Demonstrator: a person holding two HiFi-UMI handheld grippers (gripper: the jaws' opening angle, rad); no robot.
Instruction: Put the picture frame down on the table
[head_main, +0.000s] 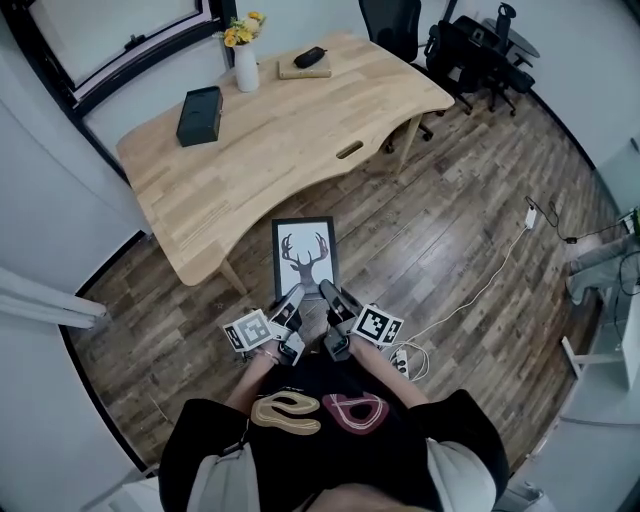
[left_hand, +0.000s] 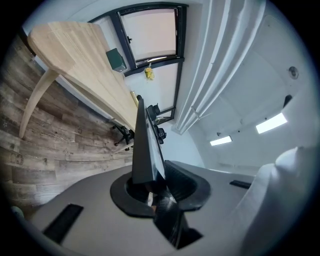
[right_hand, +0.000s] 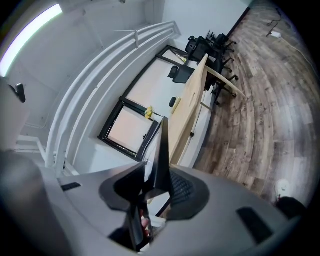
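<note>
A black picture frame (head_main: 304, 256) with a deer-head print is held flat in the air above the wooden floor, short of the table's near edge. My left gripper (head_main: 290, 305) is shut on its near left corner and my right gripper (head_main: 330, 297) is shut on its near right corner. In the left gripper view the picture frame (left_hand: 146, 147) stands edge-on between the jaws. It is edge-on again in the right gripper view, where the picture frame (right_hand: 162, 160) rises from the jaws. The light wooden table (head_main: 290, 130) lies ahead.
On the table stand a dark box (head_main: 199, 115), a white vase of yellow flowers (head_main: 245, 55) and a book with a dark object on it (head_main: 305, 64). Office chairs (head_main: 470, 50) stand beyond the table. A cable and power strip (head_main: 405, 362) lie on the floor to my right.
</note>
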